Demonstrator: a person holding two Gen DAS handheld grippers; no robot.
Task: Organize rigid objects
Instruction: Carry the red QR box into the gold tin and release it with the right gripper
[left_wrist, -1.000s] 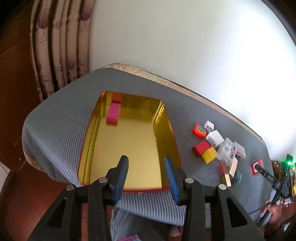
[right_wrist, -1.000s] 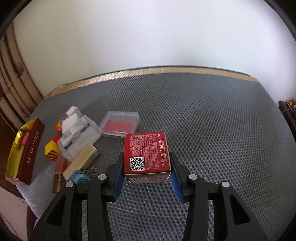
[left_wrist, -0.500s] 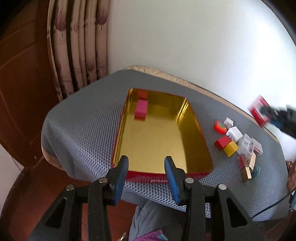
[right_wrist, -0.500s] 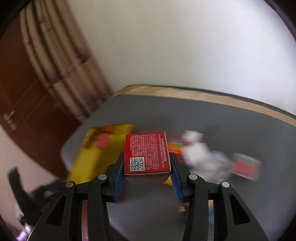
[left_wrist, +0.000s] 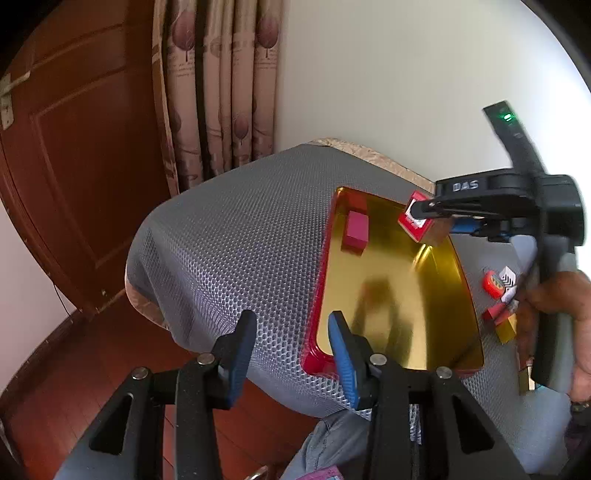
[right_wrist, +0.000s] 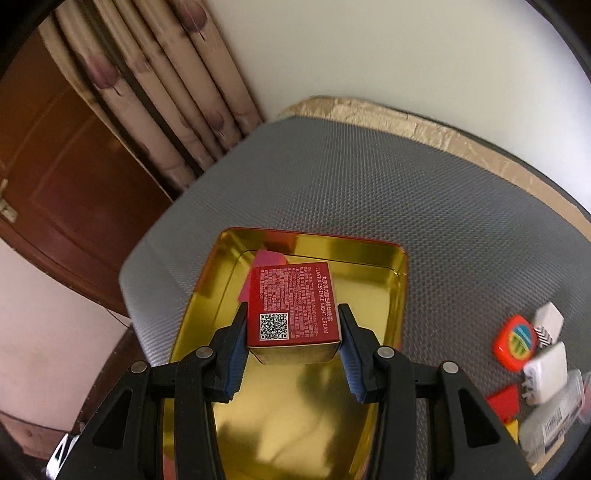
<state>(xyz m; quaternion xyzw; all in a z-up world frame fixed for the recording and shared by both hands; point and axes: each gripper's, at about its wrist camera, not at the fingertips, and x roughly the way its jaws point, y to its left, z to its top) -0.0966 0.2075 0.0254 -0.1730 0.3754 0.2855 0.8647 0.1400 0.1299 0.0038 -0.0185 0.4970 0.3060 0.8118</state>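
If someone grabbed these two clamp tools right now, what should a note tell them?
Right gripper: shut on the red night-cream carton, held above the gold metal tray.
Left gripper: open, holding nothing, at the tray's near rim.
Done: a pink rectangular block lies in the tray.
Left: set the carton down, then bring the small items beside the tray, such as the orange rounded case and white charger plug.
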